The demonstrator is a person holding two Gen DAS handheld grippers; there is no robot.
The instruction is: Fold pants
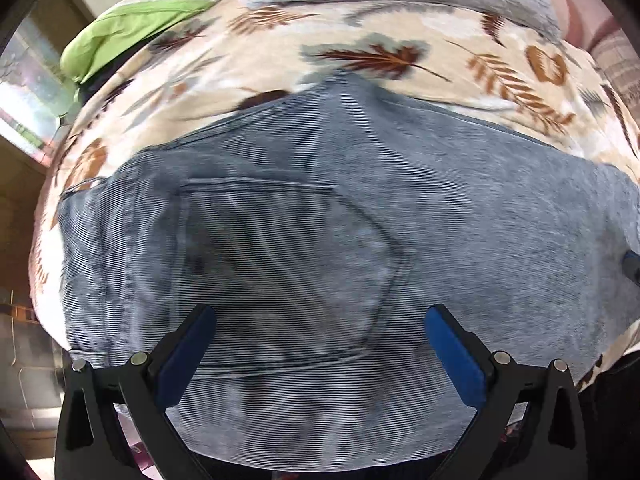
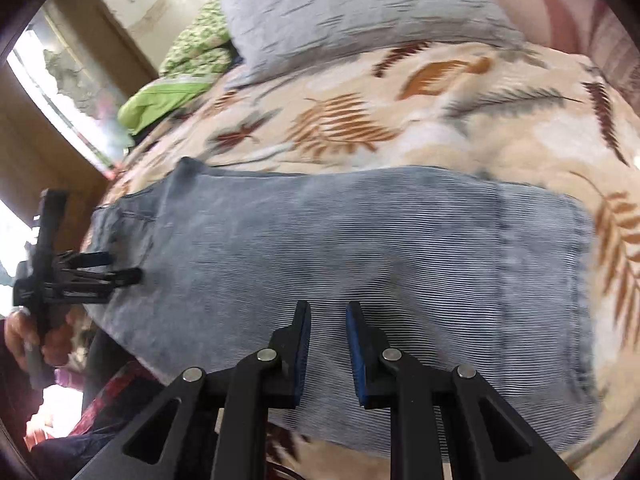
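Left gripper [image 1: 320, 320] spread wide above the jeans [image 1: 320, 240], gripping nothing; right gripper [image 2: 328, 312] nearly pressed together — empty. Jeans lie flat on the blanket [image 2: 440, 120], long axis left-right.

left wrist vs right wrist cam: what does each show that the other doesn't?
Left wrist only: the pants' back pocket, close up between the wide-open fingers of the left claw.

Right wrist only: the hem end of the pants, the hand holding the left claw, and the right claw, nearly shut with nothing between its pads.

Both: the grey pants flat on the leaf-print blanket, a grey pillow and green bedding behind.
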